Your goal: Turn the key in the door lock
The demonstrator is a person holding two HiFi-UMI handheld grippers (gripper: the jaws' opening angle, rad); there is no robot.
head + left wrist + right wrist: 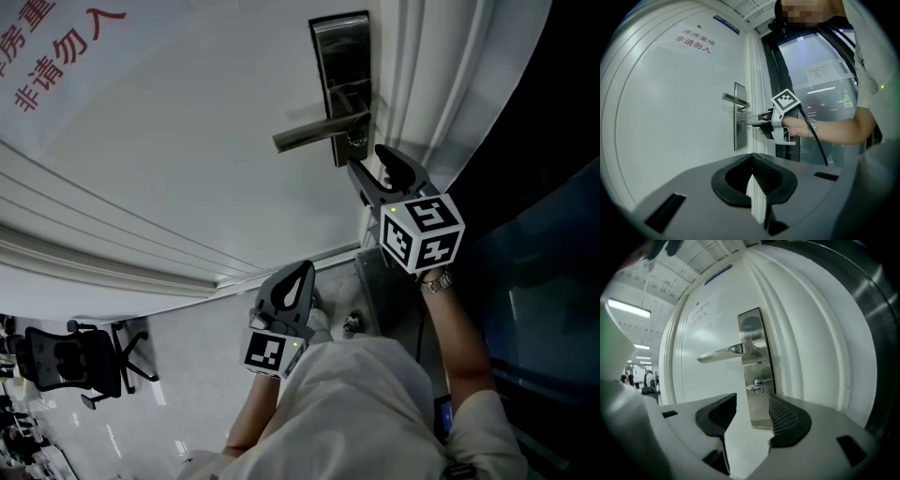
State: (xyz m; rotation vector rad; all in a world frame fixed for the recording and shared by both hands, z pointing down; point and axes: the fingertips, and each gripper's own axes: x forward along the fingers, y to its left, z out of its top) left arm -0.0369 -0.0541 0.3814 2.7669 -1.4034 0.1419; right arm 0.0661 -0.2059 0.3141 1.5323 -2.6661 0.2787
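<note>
One gap decides the coming move: the right gripper, its jaws spread wide and holding nothing, points almost straight at the small silver key, which sits in the keyhole low on the tall brushed-steel lock plate, below the long steel lever handle, close to the white door's latch-side edge. The key lies just ahead of the open jaws and a little above the middle of their gap, not touching either pad. Its flat head appears to lie roughly level across the plate, while the jaws stand to either side of it, so I judge a short push forward would bracket it. The left gripper, jaws pressed together and empty, hangs well back from the door, so the right is plainly nearer.
</note>
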